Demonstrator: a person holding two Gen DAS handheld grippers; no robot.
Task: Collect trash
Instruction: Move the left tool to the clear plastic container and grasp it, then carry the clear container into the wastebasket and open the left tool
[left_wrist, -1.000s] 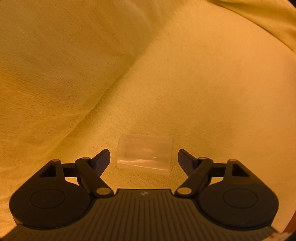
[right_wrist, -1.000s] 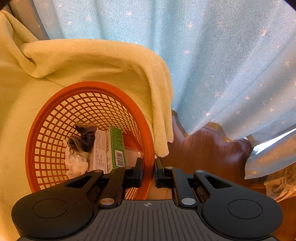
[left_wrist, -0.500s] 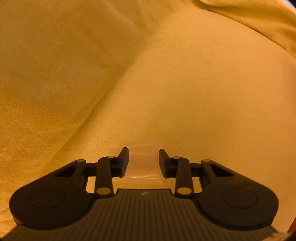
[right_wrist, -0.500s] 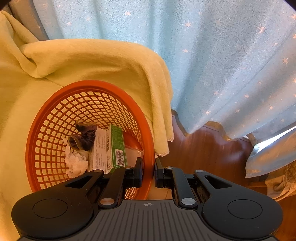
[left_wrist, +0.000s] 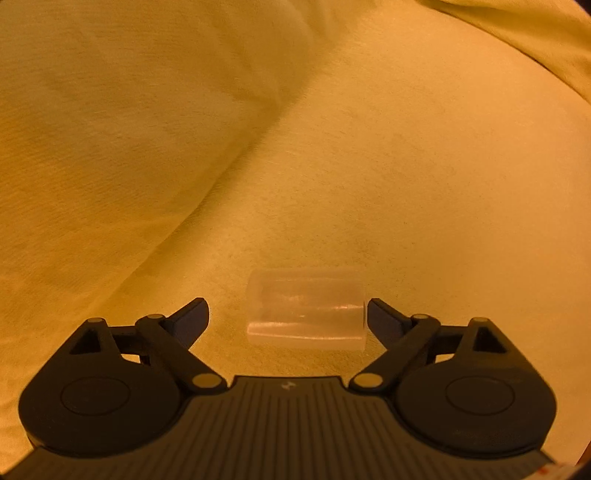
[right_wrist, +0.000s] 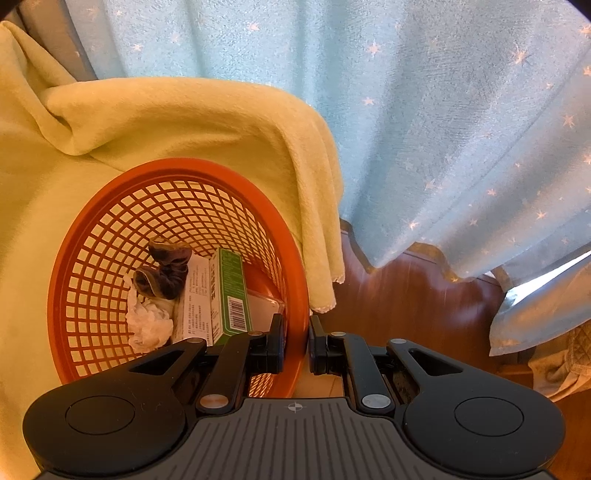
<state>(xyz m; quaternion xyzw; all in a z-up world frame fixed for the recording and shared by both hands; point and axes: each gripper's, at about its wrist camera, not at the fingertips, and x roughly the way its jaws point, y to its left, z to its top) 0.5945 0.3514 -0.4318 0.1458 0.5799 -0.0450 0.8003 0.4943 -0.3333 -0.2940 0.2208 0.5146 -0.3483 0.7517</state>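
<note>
A small clear plastic wrapper (left_wrist: 306, 308) lies on the yellow blanket (left_wrist: 295, 147). My left gripper (left_wrist: 286, 302) is open around it, its right finger touching or nearly touching the wrapper's end and its left finger well apart. In the right wrist view my right gripper (right_wrist: 295, 325) is shut on the rim of an orange mesh basket (right_wrist: 177, 166). Inside the basket lie a green and white box (right_wrist: 231, 291), a crumpled white tissue (right_wrist: 149, 325), a dark crumpled piece (right_wrist: 166, 273) and a clear plastic piece (right_wrist: 264, 306).
The yellow blanket (right_wrist: 184, 118) is draped behind and left of the basket. A light blue curtain with stars (right_wrist: 443, 110) hangs at the right over a brown wooden floor (right_wrist: 406, 295). Folds cross the blanket at the upper left in the left wrist view.
My left gripper's fingers closed in on the wrapper half a second ago and have now spread wide again; the wrapper lies on the blanket. The right gripper and basket have barely moved.
</note>
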